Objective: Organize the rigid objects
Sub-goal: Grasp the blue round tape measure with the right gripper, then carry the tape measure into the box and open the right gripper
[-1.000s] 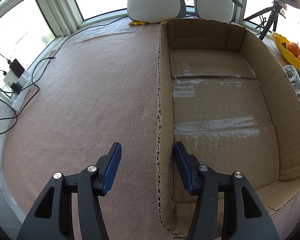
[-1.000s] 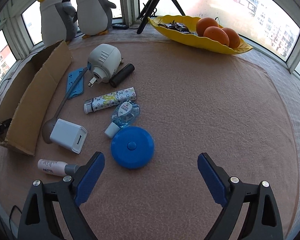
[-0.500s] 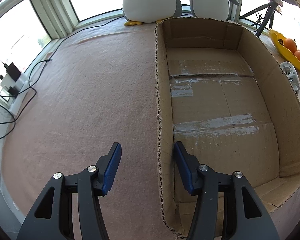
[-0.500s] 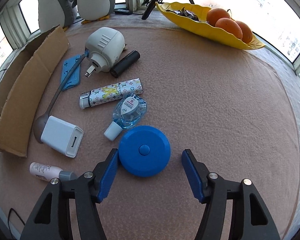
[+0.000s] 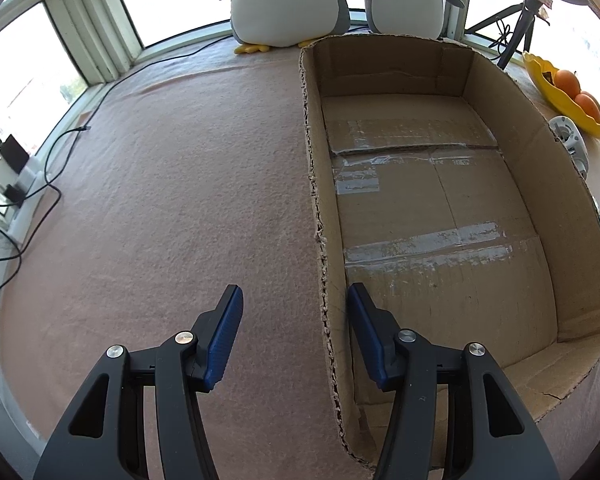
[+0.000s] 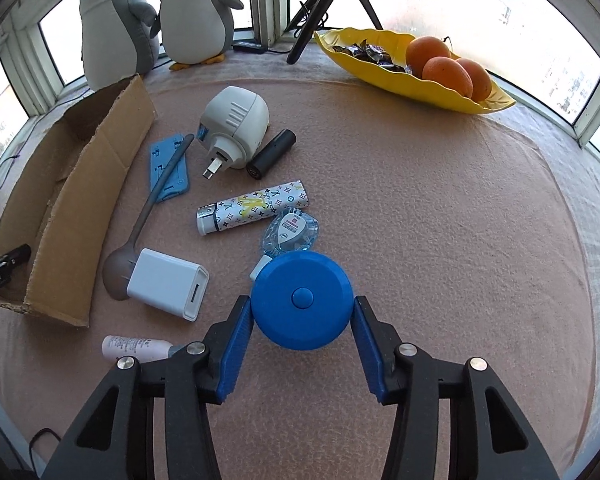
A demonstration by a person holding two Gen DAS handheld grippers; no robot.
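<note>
Right claw (image 6: 302, 322) clamped on blue round case (image 6: 302, 300); cardboard box (image 5: 440, 216) waits empty.

Since 1 second ago the right claw's jaws have been closing, from spread wide short of the case to both pads touching its rim, case between them. Case now covers part of the clear bottle (image 6: 290, 232) and sits nearer the lens; judged lifted or close to it, so pick looks made and carry to the box comes next. Right claw angled steeply down over the pink surface (image 6: 440, 208). 7 other items lie loose by the box wall, among them white charger (image 6: 168, 286), patterned tube (image 6: 254, 206), spoon (image 6: 148, 216). Left claw (image 5: 296, 322) unmoved, angled down astride the box's near wall; pads apart, neither clearly touching the cardboard.
</note>
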